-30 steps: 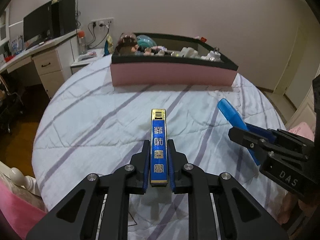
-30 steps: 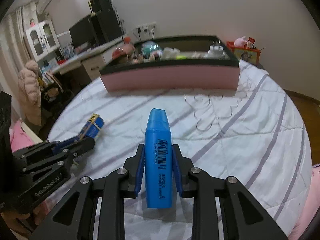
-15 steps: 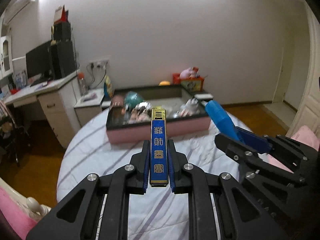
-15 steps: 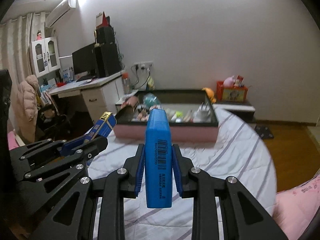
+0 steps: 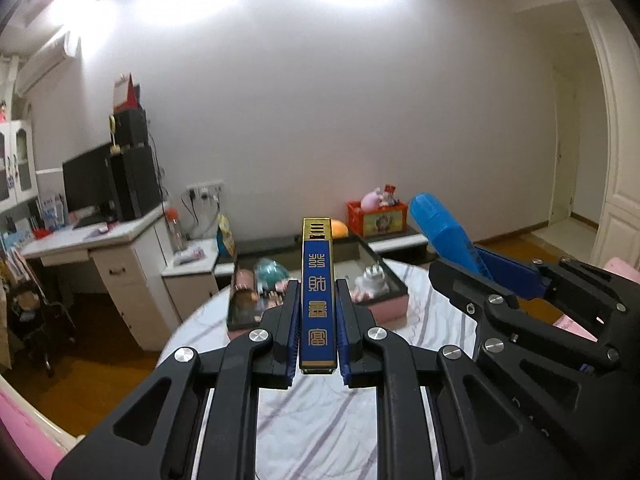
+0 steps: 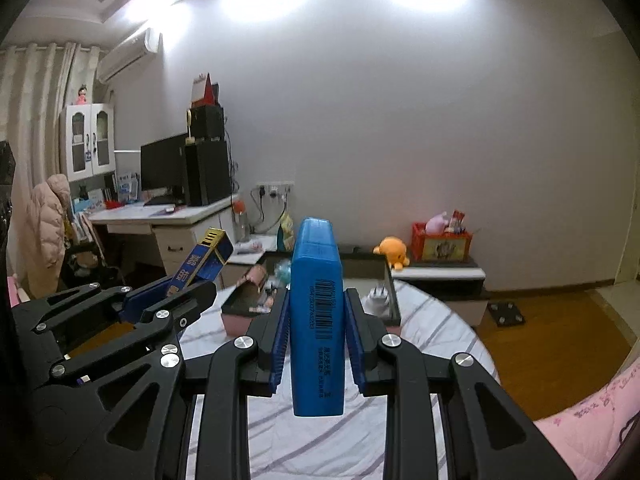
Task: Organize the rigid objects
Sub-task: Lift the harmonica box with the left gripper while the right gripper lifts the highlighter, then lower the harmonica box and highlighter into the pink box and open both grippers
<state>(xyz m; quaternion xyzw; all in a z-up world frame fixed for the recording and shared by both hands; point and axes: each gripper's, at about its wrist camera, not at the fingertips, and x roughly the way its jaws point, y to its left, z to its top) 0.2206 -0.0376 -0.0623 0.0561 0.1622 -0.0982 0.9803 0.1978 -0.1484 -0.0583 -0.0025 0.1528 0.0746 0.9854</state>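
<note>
My left gripper (image 5: 318, 300) is shut on a slim blue-and-gold box with gold characters (image 5: 317, 296), held well above the bed. Seen from the right wrist, that box (image 6: 202, 264) pokes out of the left gripper at the left. My right gripper (image 6: 316, 308) is shut on a thick blue plastic case with a barcode (image 6: 317, 312). The left wrist view shows this case (image 5: 444, 236) sticking out of the right gripper at the right. Ahead and below lies the pink tray with a dark rim (image 5: 390, 306) (image 6: 234, 320), holding several small toys and a white plug.
The bed has a white sheet with purple stripes (image 5: 320, 408) (image 6: 436, 332). A white desk with a monitor and speakers (image 6: 180, 216) stands at the left. Low white units with an orange plush (image 6: 394, 254) and a red crate (image 6: 442, 244) line the far wall. Wooden floor lies to the right.
Both grippers have risen and tilted up while holding their objects. The tray, close and large a second ago, now looks small and low in both views, and the wall and ceiling fill the frames.
</note>
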